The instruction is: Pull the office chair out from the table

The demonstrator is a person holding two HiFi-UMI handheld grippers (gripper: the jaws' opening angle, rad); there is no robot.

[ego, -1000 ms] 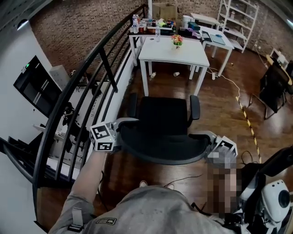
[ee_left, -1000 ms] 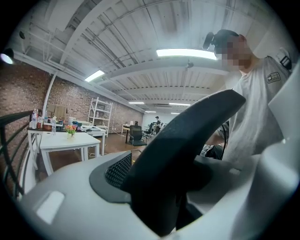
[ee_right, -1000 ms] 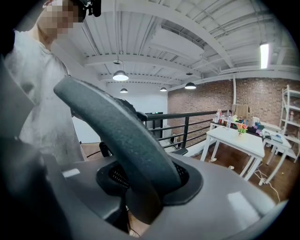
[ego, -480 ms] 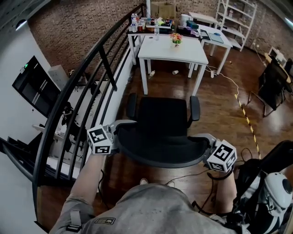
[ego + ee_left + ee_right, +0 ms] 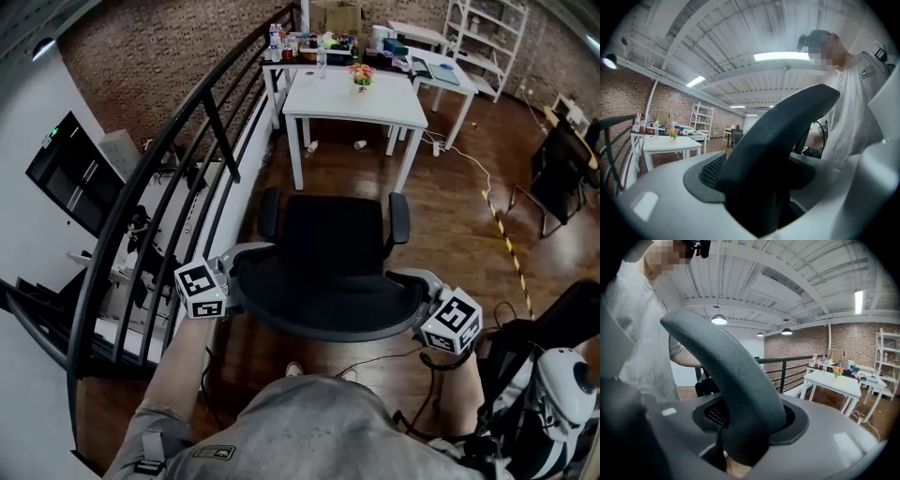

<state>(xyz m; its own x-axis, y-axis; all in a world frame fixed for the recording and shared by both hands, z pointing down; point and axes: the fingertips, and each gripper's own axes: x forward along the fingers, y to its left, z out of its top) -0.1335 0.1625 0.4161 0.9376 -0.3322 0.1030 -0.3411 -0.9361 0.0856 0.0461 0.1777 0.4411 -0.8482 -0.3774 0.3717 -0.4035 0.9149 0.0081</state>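
Two grippers, left (image 5: 244, 269) and right (image 5: 419, 292), had jaws just widened, loose around the backrest (image 5: 323, 314) ends. Wood floor (image 5: 450, 216), brick wall (image 5: 141, 56). Office chair (image 5: 333, 248) stood clear of the white table (image 5: 356, 101), seat facing it, backrest crosswise to it.

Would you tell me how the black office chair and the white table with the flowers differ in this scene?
The office chair is black with armrests and a curved back; the white table is flat-topped on straight legs. The chair stands close to the person, the table farther off. Both stand on the wooden floor.
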